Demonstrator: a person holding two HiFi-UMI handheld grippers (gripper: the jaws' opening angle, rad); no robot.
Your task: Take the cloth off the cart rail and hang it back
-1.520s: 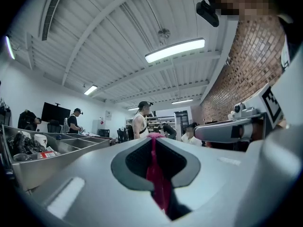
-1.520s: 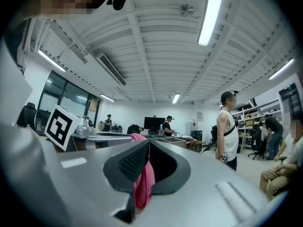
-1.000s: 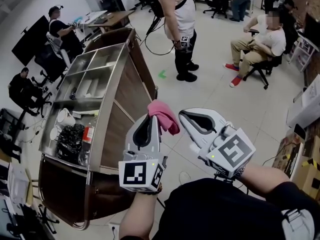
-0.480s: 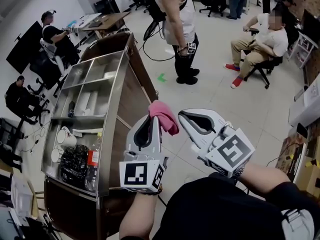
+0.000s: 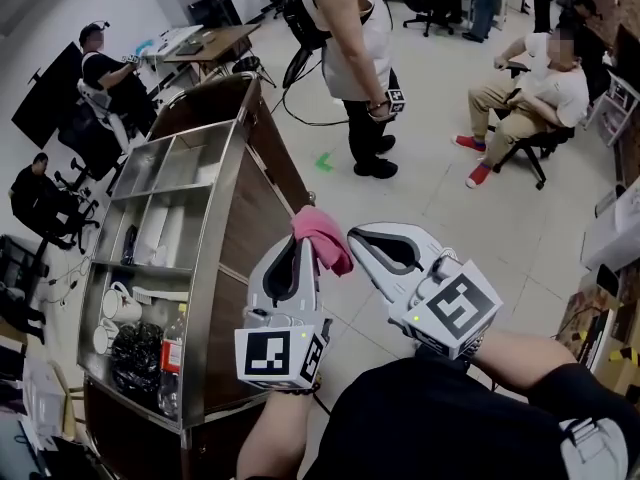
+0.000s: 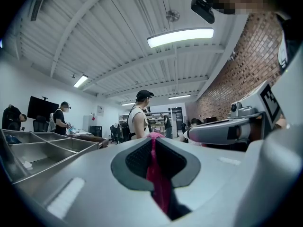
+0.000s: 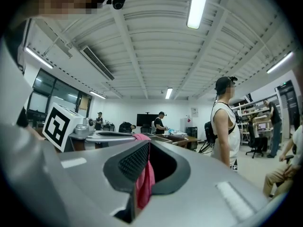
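To your left stands the cart, its steel top split into open compartments above wooden sides. In the compartment nearest you lie a black bag and, just beside it against the rim, a bottle with a red label. Two white mugs sit just beyond the bag. One compartment further on holds a small dark object you cannot identify. The cart rests on a pale floor bearing a green mark.
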